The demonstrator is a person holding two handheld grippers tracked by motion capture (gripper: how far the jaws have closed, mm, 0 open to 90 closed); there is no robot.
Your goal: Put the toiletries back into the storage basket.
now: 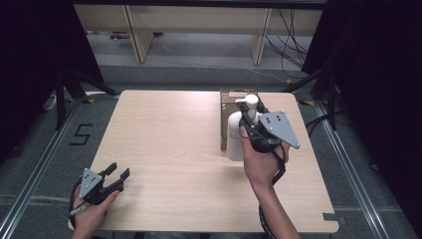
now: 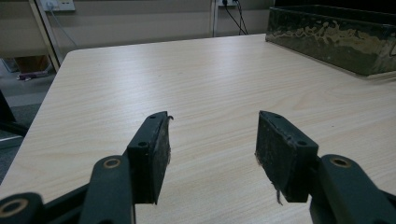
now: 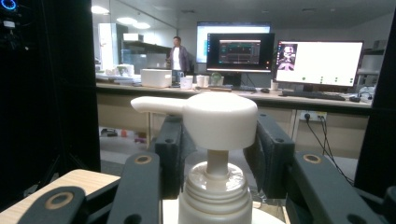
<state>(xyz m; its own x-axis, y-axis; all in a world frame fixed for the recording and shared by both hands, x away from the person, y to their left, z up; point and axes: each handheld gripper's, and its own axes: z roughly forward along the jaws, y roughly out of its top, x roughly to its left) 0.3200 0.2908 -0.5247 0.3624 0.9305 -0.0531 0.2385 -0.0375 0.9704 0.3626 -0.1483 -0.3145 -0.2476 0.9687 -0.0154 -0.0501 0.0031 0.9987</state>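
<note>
A white pump bottle [image 1: 234, 138] stands upright on the right half of the wooden table [image 1: 169, 139], right beside a dark mottled box [image 1: 228, 99]. My right gripper [image 1: 249, 118] is at the bottle's top. In the right gripper view its two black pads sit against either side of the pump head [image 3: 219, 116], above the ribbed collar, so the right gripper [image 3: 217, 140] is shut on it. My left gripper [image 1: 119, 169] rests low over the near left corner of the table. In the left gripper view the left gripper [image 2: 212, 135] has its jaws wide apart and nothing between them.
The dark box [image 2: 327, 35] is long and narrow, lying along the table's far right. Bare wood stretches between the two hands. Beyond the far edge are table legs and cables on the floor; desks with lit monitors [image 3: 317, 60] stand in the background.
</note>
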